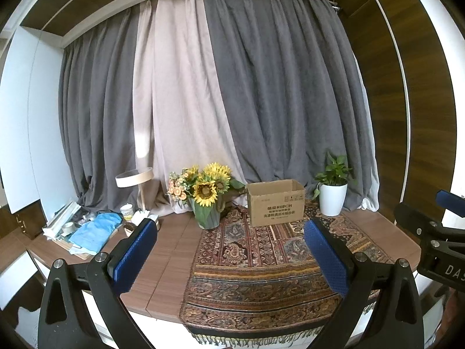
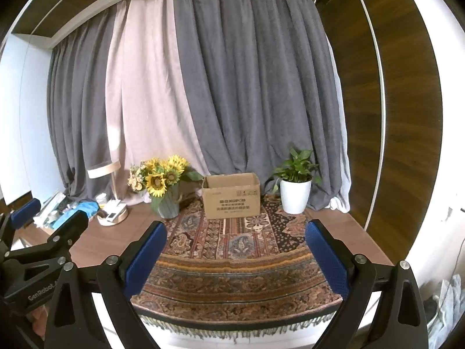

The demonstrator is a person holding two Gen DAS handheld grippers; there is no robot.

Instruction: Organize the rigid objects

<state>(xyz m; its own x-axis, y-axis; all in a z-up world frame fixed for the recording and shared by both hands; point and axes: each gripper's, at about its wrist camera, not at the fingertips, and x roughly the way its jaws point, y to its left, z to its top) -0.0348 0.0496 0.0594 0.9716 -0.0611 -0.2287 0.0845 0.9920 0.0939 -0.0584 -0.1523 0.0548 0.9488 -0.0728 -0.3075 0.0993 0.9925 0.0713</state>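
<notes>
Left gripper (image 1: 229, 232): blue-padded fingers (image 1: 135, 251) spread wide, nothing between them; held above the near edge of the surface (image 1: 162, 261), facing the cardboard box (image 1: 276, 206).

Right gripper (image 2: 234, 235): blue pads (image 2: 327, 257) likewise spread apart and empty; held over the near fringe of the patterned cloth (image 2: 232, 279), in line with the cardboard box (image 2: 231, 196). Each gripper appears at the side margin of the other's view.

Cardboard box: brown, open-topped, printed lettering on the near face; upright on the far part of the patterned cloth (image 1: 255, 267), well apart from both grippers. Interior not visible.

Patterned cloth: paisley runner with fringed hem, running from under the box to the near edge of the surface and hanging over it.

Sunflower bouquet (image 1: 203, 189): in a green wrap, left of the box, at the cloth's left border.

Potted plant (image 1: 332, 192): green leaves, white pot, right of the box, near its far right corner.

Lamp (image 1: 133, 177): ring-shaped head on a thin wooden stem, left of the box beyond the bouquet.

Clutter: blue cloth (image 1: 96, 229), small white tub (image 1: 127, 211), tape roll and flat white items, far left of the box.

Curtains (image 1: 261, 87): grey and beige, directly behind the box.
</notes>
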